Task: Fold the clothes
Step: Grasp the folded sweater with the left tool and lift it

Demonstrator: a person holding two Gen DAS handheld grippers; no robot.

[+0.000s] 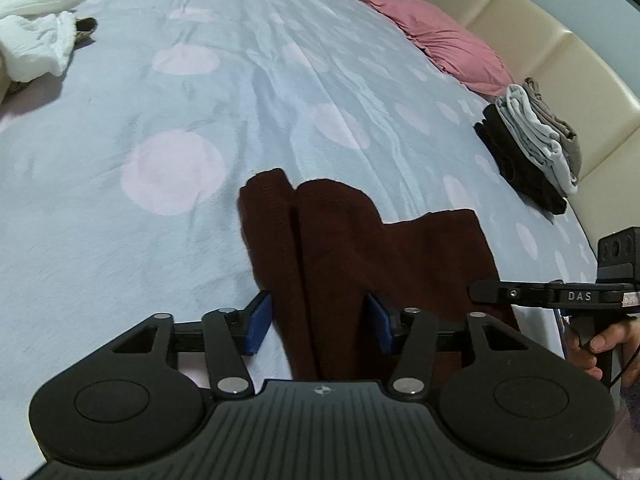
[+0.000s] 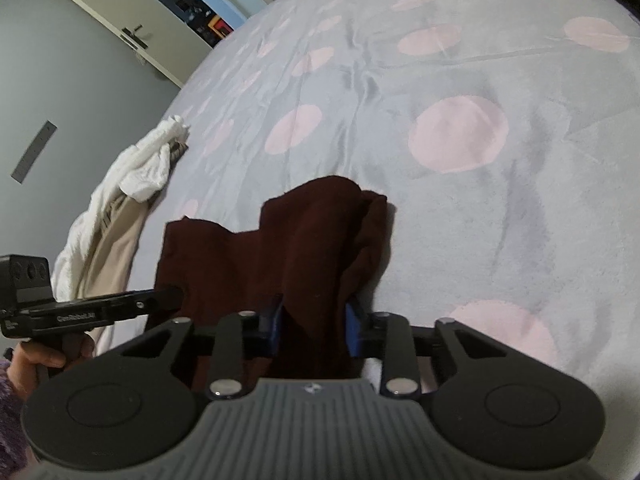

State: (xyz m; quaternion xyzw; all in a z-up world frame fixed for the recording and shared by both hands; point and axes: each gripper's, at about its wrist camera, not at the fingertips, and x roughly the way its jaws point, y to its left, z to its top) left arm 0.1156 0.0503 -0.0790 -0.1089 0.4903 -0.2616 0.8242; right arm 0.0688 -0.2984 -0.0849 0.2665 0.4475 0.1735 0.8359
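The dark maroon garment (image 1: 360, 248) is lying on the bed (image 1: 180, 128), its near edge passing between the fingers of both tools; the left tool (image 1: 318, 322) is standing partly open, its blue pads clear of the cloth on both sides; the right tool (image 2: 316, 330) is gripping a bunched fold of the garment, pads pressing it; beyond the garment a stack of folded clothes (image 1: 532, 144) is sitting near the pink pillow (image 1: 448, 48); white laundry (image 2: 136, 176) is lying left of the garment.
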